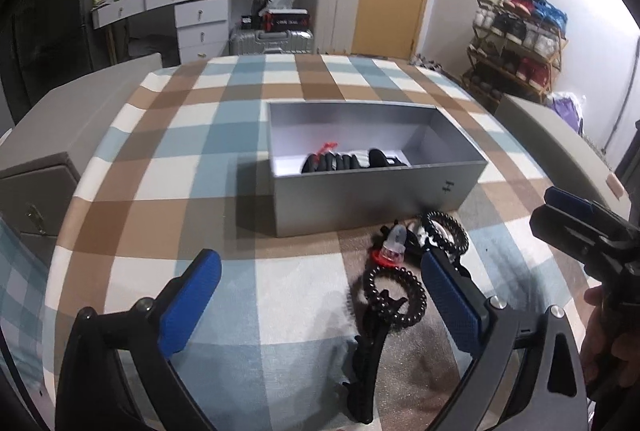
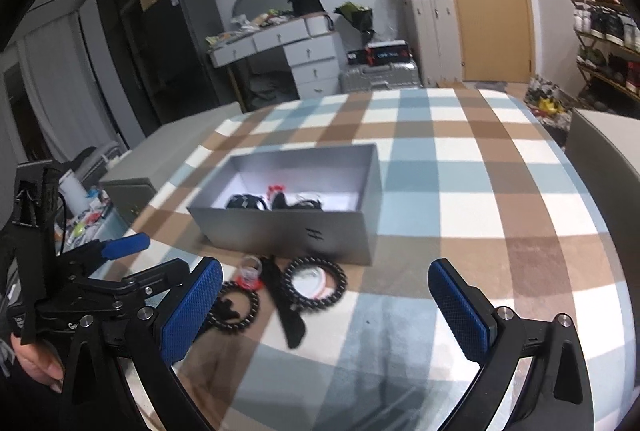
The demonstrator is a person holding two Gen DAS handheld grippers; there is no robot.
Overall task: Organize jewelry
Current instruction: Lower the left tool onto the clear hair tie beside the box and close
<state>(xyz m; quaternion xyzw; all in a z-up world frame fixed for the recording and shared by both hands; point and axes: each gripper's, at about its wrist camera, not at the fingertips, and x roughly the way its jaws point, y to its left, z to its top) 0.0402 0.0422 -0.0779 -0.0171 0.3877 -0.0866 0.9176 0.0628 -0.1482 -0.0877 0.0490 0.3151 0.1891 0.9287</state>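
While jewelry [image 1: 394,295] lies before the box [image 1: 360,199], both hand-held grippers [image 1: 320,295] [image 2: 326,307] gape empty.

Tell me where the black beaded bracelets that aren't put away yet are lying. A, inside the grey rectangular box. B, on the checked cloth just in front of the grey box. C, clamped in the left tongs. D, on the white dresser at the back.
B: two black beaded bracelets lie on the checked cloth just in front of the grey rectangular box, with both tongs open and empty.
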